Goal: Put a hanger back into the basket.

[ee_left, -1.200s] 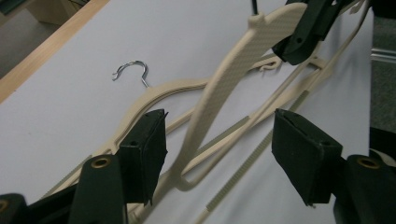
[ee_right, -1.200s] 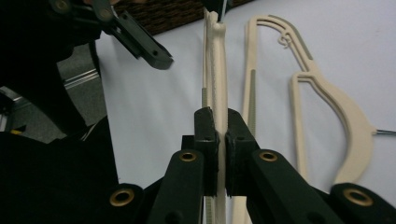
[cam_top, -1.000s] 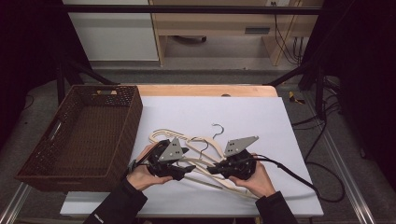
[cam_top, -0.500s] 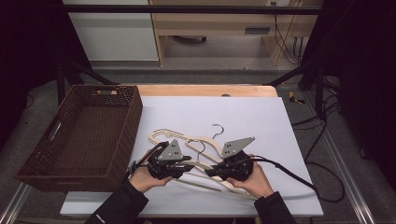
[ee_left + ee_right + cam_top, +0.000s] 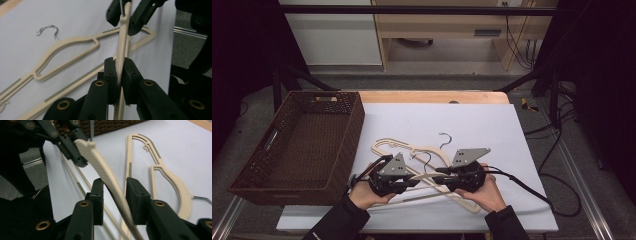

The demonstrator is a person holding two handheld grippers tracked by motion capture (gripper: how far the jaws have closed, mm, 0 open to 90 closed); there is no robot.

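- While the person's two hands rest at the near edge of the white surface (image 5: 492,120), each carries a gripper over a pile of cream hangers.
- Left gripper (image 5: 119,72): its fingers are clenched on the edge of the lifted hanger (image 5: 122,50), pads pressing on both faces of the thin cream bar; they have just been closing.
- Right gripper (image 5: 115,195): its fingers have just been opening and now stand released, the ribbed bar of the same hanger (image 5: 110,180) passing between them with a gap on each side.
- Lifted hanger: it spans from one gripper to the other, raised off the surface, just right of the basket (image 5: 297,145) in the high view.
- Other hangers (image 5: 407,150): these lie flat on the surface beyond the grippers, also right of the basket; one wire hook (image 5: 445,138) points away from the person.
- Basket: brown woven, rectangular, at the left edge of the surface, its near corner beside the left hand (image 5: 364,192).
- Right hand (image 5: 484,192): farther from the basket, with a black cable (image 5: 532,192) trailing from its gripper away from the basket.
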